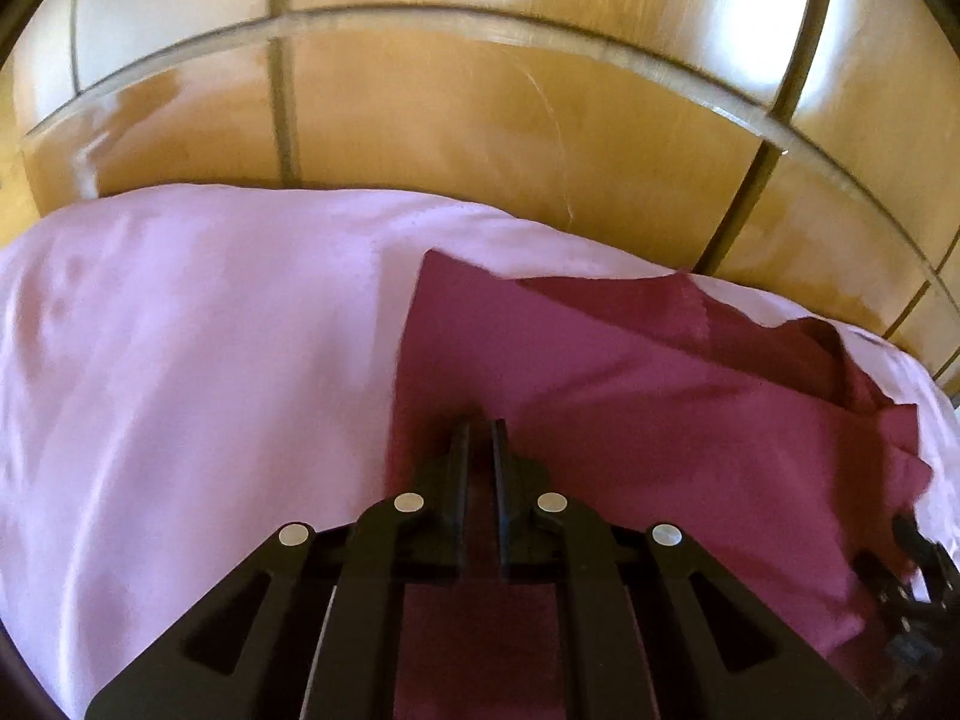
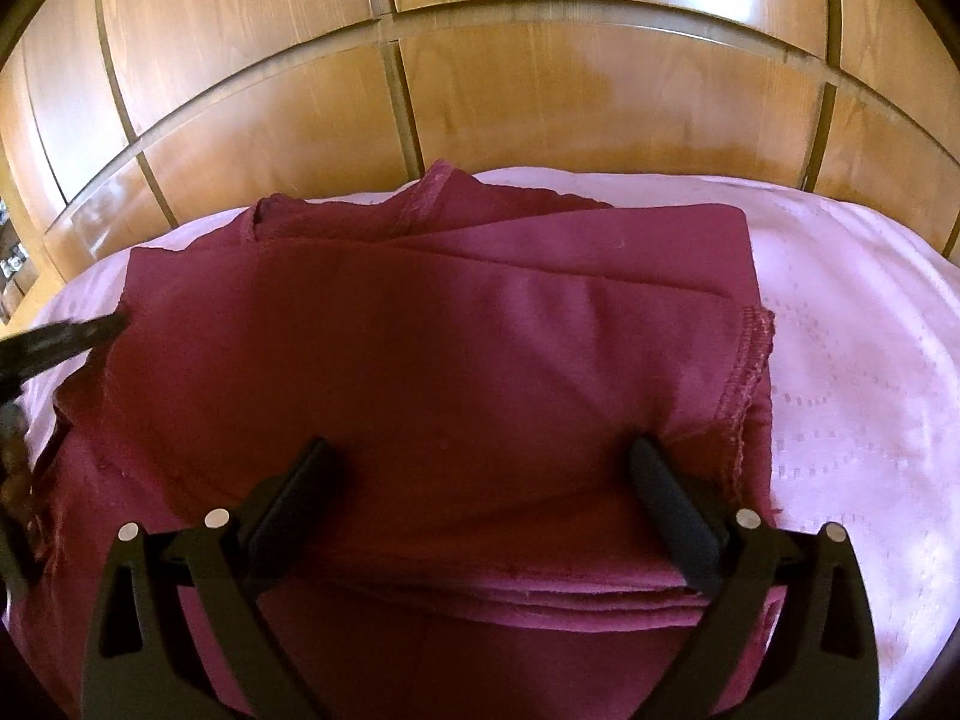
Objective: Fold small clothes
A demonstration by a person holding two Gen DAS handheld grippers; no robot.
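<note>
Pinching the maroon garment, the left gripper is nearly closed. Right gripper hovers wide open above its folded layers on the pink bedsheet

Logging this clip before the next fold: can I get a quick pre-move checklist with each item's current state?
1. Left claw gripping the maroon garment: cannot tell; fingers nearly shut over the cloth, but pinched fabric is not clearly visible.
2. Right claw free to grasp: ok, wide open above the cloth.
3. Garment on the pink sheet: ok.
4. Fold layers aligned: not ok, far edges bunched and uneven.
5. Near stacked edge reachable: ok, lies between the right fingers.
</note>
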